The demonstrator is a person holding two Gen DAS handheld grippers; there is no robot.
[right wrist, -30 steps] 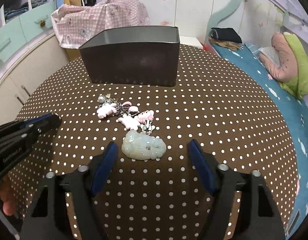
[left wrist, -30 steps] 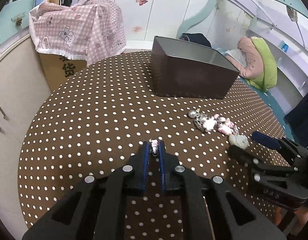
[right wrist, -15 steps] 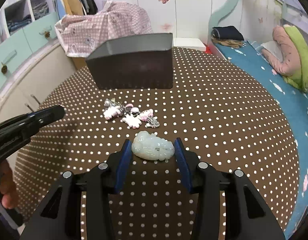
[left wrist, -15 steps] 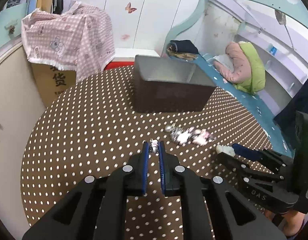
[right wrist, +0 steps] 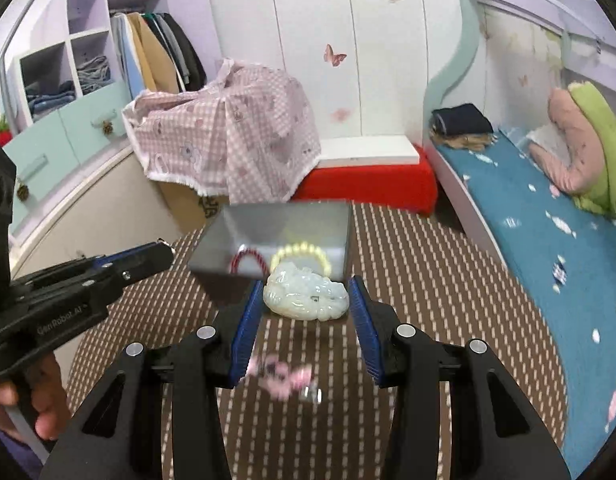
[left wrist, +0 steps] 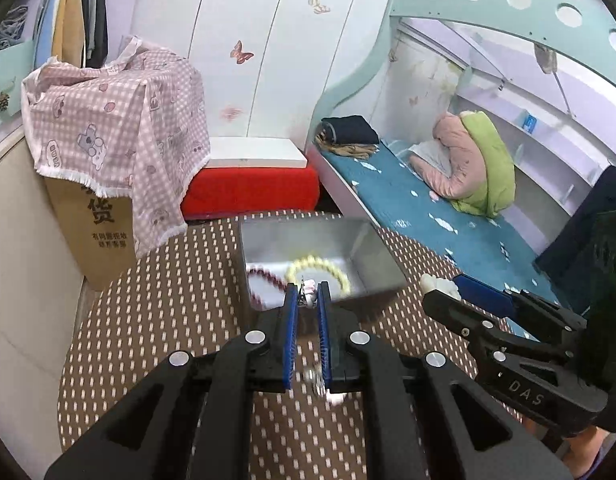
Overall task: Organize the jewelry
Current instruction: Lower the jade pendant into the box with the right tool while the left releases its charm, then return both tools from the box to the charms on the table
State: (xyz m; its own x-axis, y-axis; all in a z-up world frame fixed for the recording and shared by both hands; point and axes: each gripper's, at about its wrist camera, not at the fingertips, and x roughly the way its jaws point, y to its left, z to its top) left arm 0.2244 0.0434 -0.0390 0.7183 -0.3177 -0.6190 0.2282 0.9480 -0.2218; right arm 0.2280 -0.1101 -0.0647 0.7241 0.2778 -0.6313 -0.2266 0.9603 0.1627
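Jade pendant [right wrist: 305, 295]: pale green-white, carved, lumpy; held off the table, in front of box.
Charm cluster [right wrist: 283, 376]: pink and silver, blurred, hanging in the air below the pendant; possibly a keychain.
Box [left wrist: 304, 240]: dark outside, grey inside, open top.
Inside box: cream bead bracelet [left wrist: 318, 270] and dark red bead bracelet [left wrist: 266, 275], side by side on the floor.

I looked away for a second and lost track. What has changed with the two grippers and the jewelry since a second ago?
The right gripper closed its jaws on the pale jade pendant and lifted it off the table toward the dark box. The left gripper, holding a small clip, rose too, hoisting the pink charm cluster. Unchanged: the yellow bracelet and red bracelet lie in the box.
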